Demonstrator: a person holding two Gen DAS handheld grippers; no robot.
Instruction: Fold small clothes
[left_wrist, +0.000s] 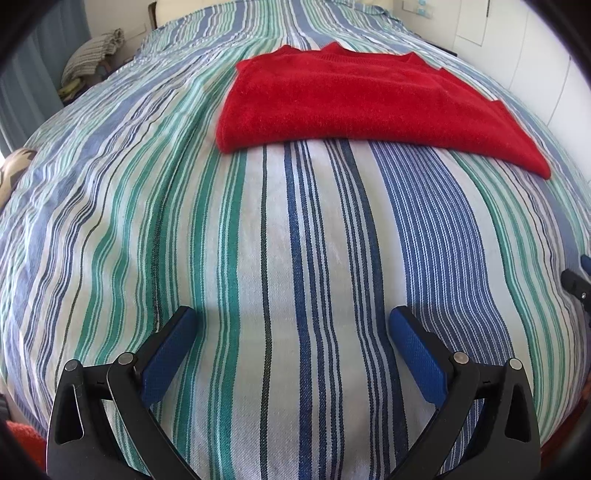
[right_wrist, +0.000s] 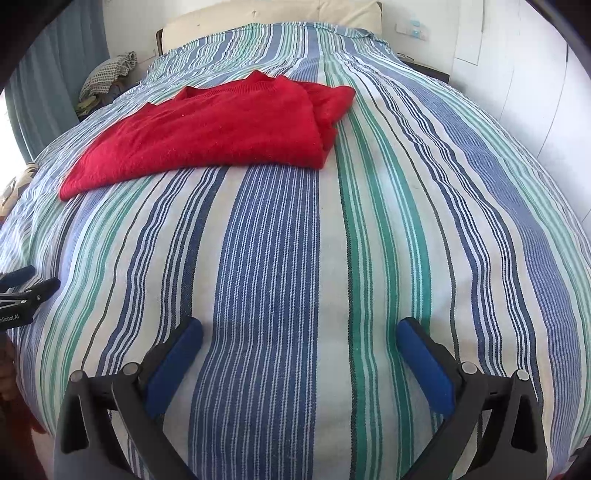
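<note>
**Ahead of both grippers: red sweater lying crosswise on the bed**

Beyond the fingers of both grippers, the red knitted sweater lies flat on the striped bedspread, already folded into a compact block, its long axis running side to side across the stripes, neckline toward the headboard.

From the left gripper the sweater sits ahead and to the right; its near folded edge faces the fingers, well apart from them. From the right gripper the sweater sits ahead and to the left, with a bunched sleeve or side layer at its right end. So the garment lies between the two lines of approach, and neither gripper looks clearly nearer.

Both grippers hang over bare bedspread with fingers spread wide and nothing between them.

My reading: the fold is well along, and any further fold would call for each gripper to reach forward and inward to its own end of the near edge.

Left of the sweater, a checked cloth is heaped beside the bed.
</note>
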